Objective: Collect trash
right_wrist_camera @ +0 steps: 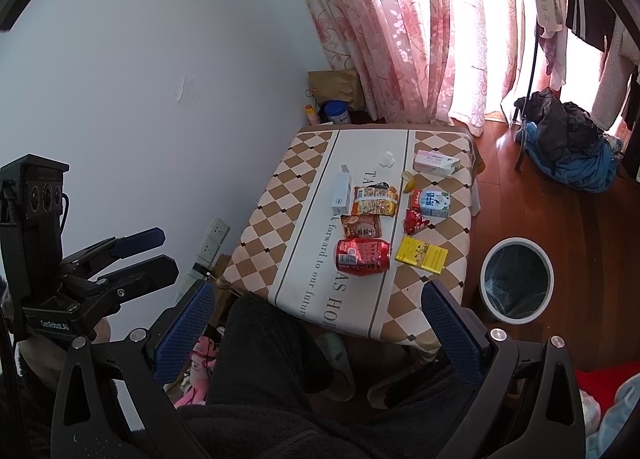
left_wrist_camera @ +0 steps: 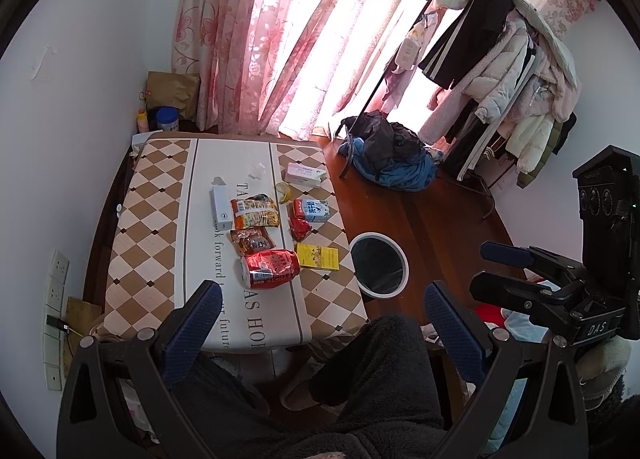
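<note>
Grippers were held above the person's lap, short of the tabletop's near edge: left gripper (left_wrist_camera: 320, 323) and right gripper (right_wrist_camera: 316, 323), both with jaws spread wide and empty. Nearest that edge lay a red can (left_wrist_camera: 270, 268) on its side, a yellow box (left_wrist_camera: 318, 256) just beside it. Farther in lay snack wrappers (left_wrist_camera: 254, 213) and a blue-white carton (left_wrist_camera: 314, 210). A white-rimmed bin (right_wrist_camera: 518, 285) stood on the floor beside the tabletop's right edge.
</note>
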Action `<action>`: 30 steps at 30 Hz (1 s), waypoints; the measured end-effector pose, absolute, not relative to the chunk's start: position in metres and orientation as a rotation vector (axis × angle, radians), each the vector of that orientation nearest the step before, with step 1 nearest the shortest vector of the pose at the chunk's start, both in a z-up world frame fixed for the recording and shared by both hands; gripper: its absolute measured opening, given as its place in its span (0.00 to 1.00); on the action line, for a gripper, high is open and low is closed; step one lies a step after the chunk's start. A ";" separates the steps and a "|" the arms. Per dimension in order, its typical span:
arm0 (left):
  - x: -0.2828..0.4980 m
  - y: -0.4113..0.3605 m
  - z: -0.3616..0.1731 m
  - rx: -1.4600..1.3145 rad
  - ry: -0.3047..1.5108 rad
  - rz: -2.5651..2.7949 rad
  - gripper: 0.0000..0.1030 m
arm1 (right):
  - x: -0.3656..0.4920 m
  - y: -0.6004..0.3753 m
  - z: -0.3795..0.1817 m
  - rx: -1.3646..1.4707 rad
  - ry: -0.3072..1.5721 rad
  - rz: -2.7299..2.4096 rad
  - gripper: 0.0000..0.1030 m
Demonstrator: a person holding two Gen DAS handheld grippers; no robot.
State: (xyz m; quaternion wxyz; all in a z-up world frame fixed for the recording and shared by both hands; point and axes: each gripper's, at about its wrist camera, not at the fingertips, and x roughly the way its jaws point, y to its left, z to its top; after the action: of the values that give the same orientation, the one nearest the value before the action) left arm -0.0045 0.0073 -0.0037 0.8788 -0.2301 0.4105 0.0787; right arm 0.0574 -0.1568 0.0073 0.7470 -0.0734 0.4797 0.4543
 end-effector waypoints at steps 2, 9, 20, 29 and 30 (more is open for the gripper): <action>-0.005 0.008 -0.002 -0.480 0.852 0.165 1.00 | 0.056 -0.158 0.007 -0.161 1.046 0.997 1.00; -0.006 0.009 0.000 -0.483 0.849 0.162 1.00 | 0.055 -0.158 0.008 -0.155 1.044 0.997 1.00; 0.036 0.045 -0.075 -0.424 0.902 0.448 1.00 | 0.103 -0.134 -0.070 -0.235 1.097 0.866 1.00; 0.087 0.066 -0.230 -0.325 1.108 0.589 1.00 | 0.185 -0.060 -0.259 -0.593 1.282 0.795 1.00; 0.091 0.068 -0.244 -0.321 1.125 0.593 1.00 | 0.194 -0.052 -0.284 -0.651 1.302 0.788 1.00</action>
State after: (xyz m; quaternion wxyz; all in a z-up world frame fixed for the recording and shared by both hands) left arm 0.0911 0.0681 -0.2437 0.7925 -0.1490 0.5232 0.2758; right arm 0.1939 -0.0517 -0.2841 0.6766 -0.2896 0.5792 0.3505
